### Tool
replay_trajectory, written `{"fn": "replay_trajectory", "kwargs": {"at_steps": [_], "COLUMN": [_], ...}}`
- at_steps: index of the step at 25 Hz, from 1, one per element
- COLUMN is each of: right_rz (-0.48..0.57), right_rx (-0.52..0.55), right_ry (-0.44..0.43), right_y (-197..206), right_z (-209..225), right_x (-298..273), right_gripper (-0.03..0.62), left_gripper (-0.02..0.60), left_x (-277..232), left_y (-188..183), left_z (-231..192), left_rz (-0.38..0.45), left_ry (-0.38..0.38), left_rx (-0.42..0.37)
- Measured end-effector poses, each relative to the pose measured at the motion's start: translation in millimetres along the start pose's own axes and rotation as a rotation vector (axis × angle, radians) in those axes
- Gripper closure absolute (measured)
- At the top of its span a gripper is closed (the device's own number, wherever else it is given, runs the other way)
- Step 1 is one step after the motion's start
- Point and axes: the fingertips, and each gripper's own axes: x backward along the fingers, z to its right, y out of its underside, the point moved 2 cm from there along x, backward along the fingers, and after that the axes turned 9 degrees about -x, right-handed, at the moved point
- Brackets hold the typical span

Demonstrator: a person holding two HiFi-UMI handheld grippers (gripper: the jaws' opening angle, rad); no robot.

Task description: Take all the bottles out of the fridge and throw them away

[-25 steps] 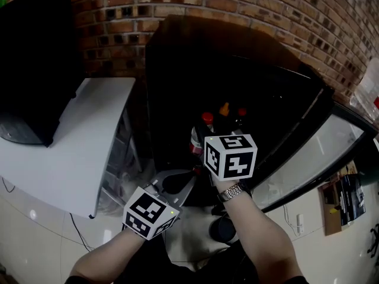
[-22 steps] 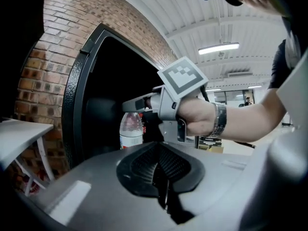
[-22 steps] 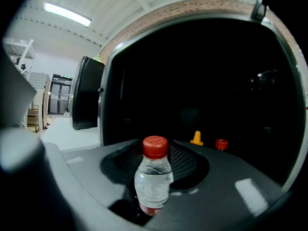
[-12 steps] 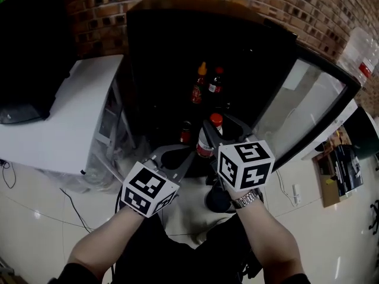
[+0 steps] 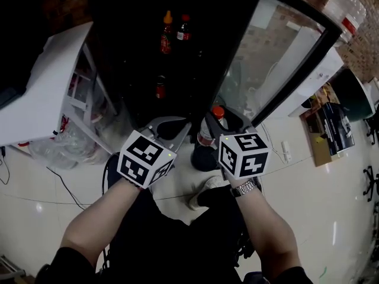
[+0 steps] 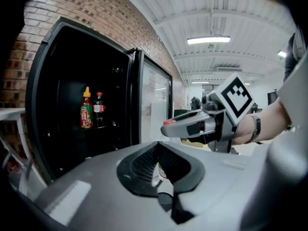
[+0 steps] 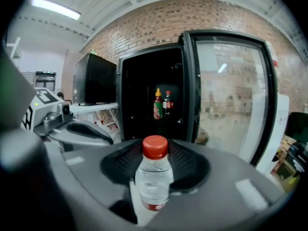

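My right gripper point(image 5: 216, 122) is shut on a clear water bottle point(image 7: 154, 179) with a red cap, held upright in front of the open black fridge point(image 5: 136, 58). The same bottle point(image 5: 207, 134) shows in the head view just outside the fridge. My left gripper point(image 5: 175, 124) hangs beside it on the left, jaws together with nothing in them. On an upper fridge shelf stand an orange-capped sauce bottle point(image 7: 157, 105) and a dark red-capped bottle point(image 7: 167, 102). A small bottle point(image 5: 160, 87) stands lower down.
The fridge's glass door point(image 5: 278, 58) swings open to the right. A white table point(image 5: 41, 93) with plastic bags under it stands left of the fridge. A dark round thing point(image 5: 204, 158) sits on the floor below the held bottle, by the person's shoe point(image 5: 204, 193).
Both grippers have drawn back from the fridge and lower, the right one keeping the water bottle. The head view has tilted down, showing more floor.
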Motion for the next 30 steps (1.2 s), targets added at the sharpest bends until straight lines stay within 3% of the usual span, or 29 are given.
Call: {"fn": "replay_trajectory", "kwargs": {"at_steps": [14,23,30], "right_rz": [-0.160,-0.258,-0.314], "right_rx": [-0.121,-0.204,-0.266], "right_ry": [0.105,0.141,0.165], "right_y": [134,218,260], "right_z": [81,133,152], "right_x": [13,-29,-59], "right_gripper": [0.438,0.439,0.437], "left_gripper": [0.577,0.577,0.577], "left_x": [-67,-113,-133], "left_y": [71,119,148], "left_z": [66,68,61], "left_rz": [-0.114,-0.206,-0.263], "left_ry": [0.114,0.138,0.155], "left_rx": [0.110,0.136,0.162]}}
